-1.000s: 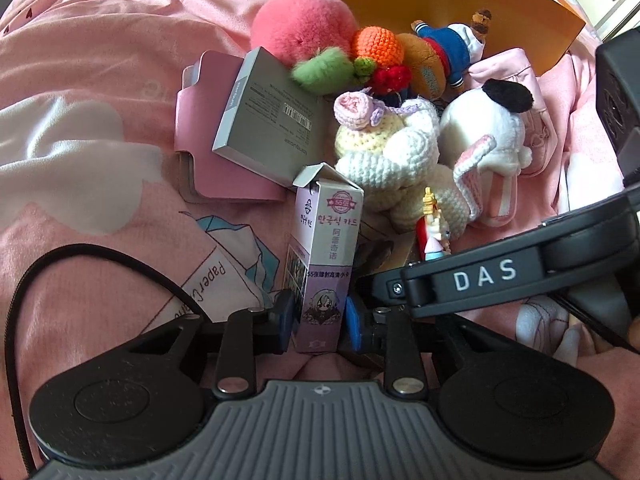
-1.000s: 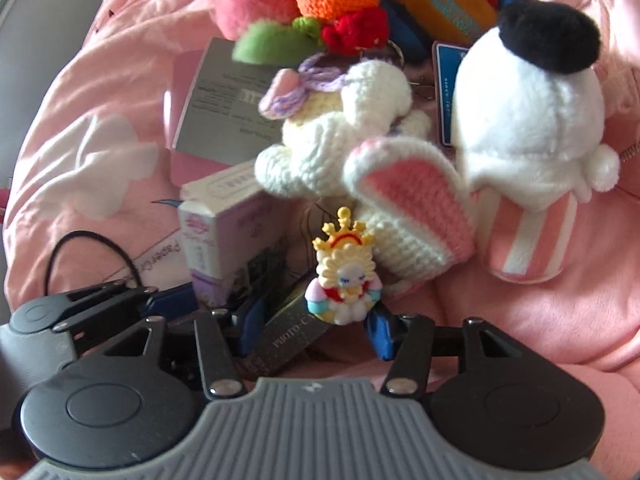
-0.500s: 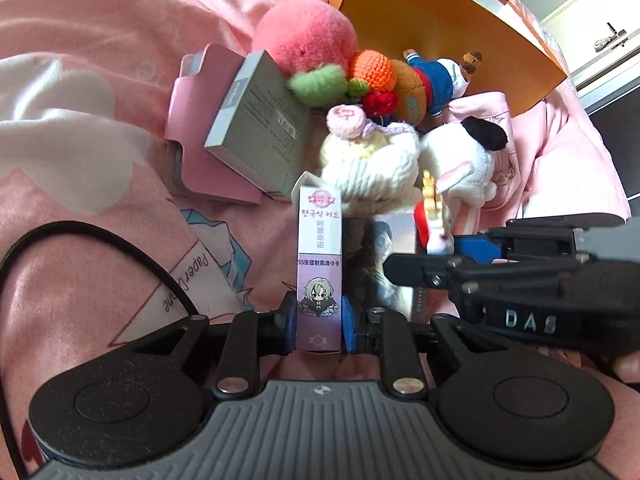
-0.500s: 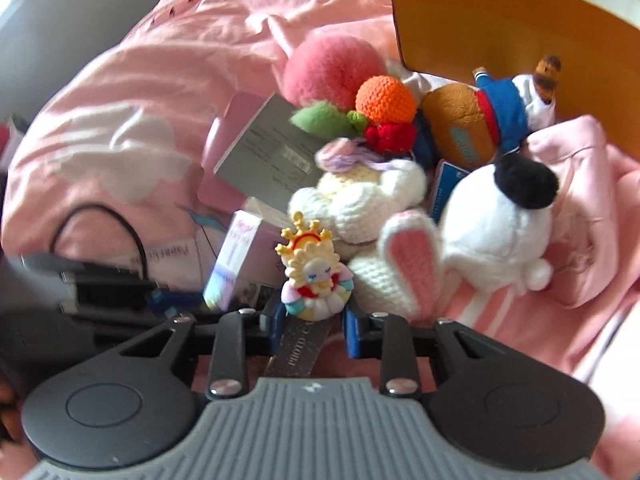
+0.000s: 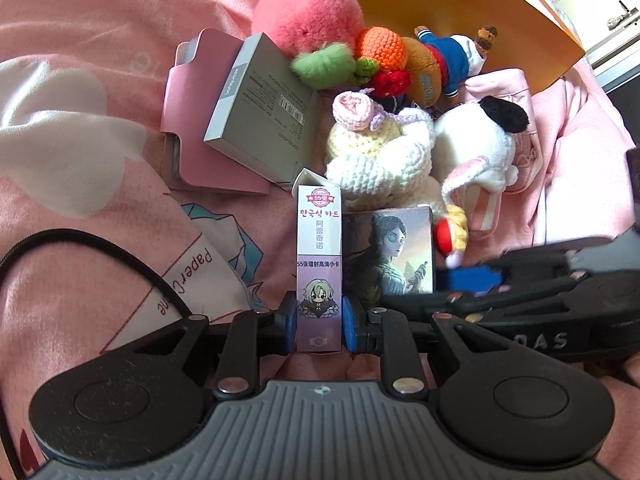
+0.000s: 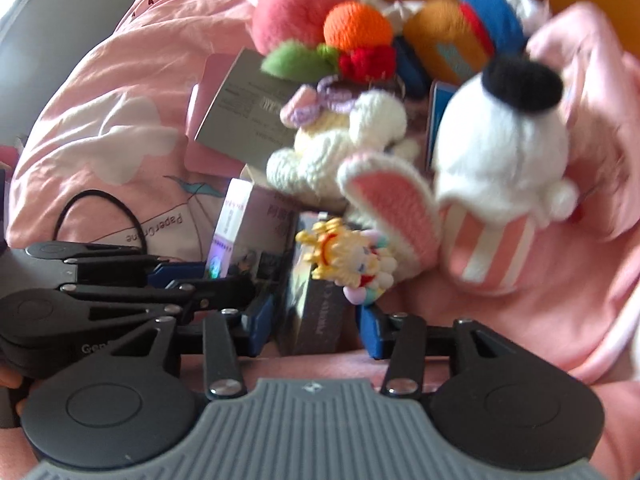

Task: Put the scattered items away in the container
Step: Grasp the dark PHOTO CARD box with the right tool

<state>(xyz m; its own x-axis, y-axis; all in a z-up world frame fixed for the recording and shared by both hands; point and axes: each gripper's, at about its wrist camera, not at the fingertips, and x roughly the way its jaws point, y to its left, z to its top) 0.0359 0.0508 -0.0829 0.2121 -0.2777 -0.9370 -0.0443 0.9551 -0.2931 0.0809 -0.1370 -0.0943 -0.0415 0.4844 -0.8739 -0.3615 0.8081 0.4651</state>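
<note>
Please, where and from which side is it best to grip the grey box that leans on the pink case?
Probably the grey box at its raised near corner, tongs across its thin sides from above-left. It leans tilted on the pink case, and plush toys crowd its right.

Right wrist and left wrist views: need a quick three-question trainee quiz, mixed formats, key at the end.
1. Multiple choice: what stands between the right gripper fingers? A the orange crochet ball, B the dark picture box, C the black hair tie.
2. True or false: the grey box lies on top of the pink case.
3. Short answer: in the right wrist view, what rests on the dark picture box?

Key
1. B. The jaws are opening and the pads stand clear of the box on both sides.
2. True.
3. The small yellow-haired figurine, lying tipped on its side.
</note>
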